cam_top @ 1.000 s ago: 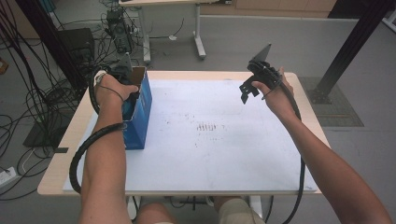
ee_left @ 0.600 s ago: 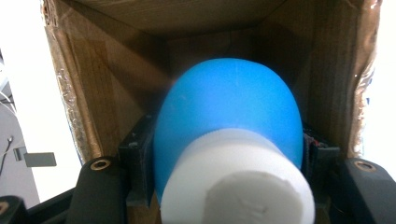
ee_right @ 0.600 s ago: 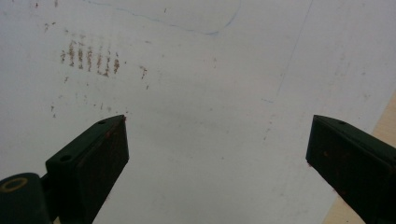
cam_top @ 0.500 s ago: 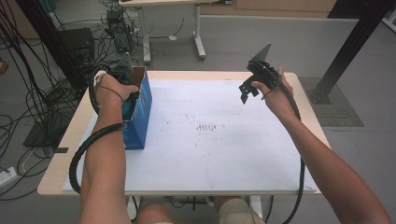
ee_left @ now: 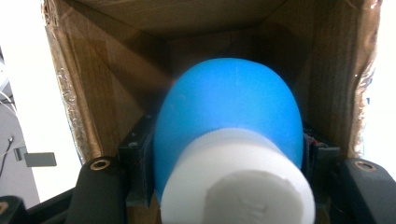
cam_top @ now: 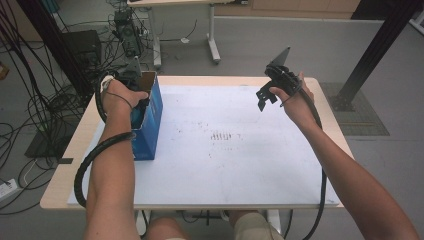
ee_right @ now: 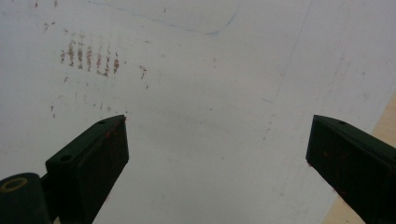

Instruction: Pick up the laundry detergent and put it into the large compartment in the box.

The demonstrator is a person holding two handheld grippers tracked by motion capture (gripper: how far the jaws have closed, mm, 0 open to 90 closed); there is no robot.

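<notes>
Inside the cardboard box, your left gripper clamps a blue bottle; your right gripper gapes wide, holding nothing.

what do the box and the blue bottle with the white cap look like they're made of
Box: corrugated cardboard, seemingly; its inside is raw brown with taped edges, its outside printed glossy blue. Bottle, gripped inside the box by the left gripper: likely plastic, smooth with a soft sheen. Its cap: matte white, probably plastic too.

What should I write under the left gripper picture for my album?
Left gripper clamped on a blue bottle with a white cap inside a cardboard box.
</notes>
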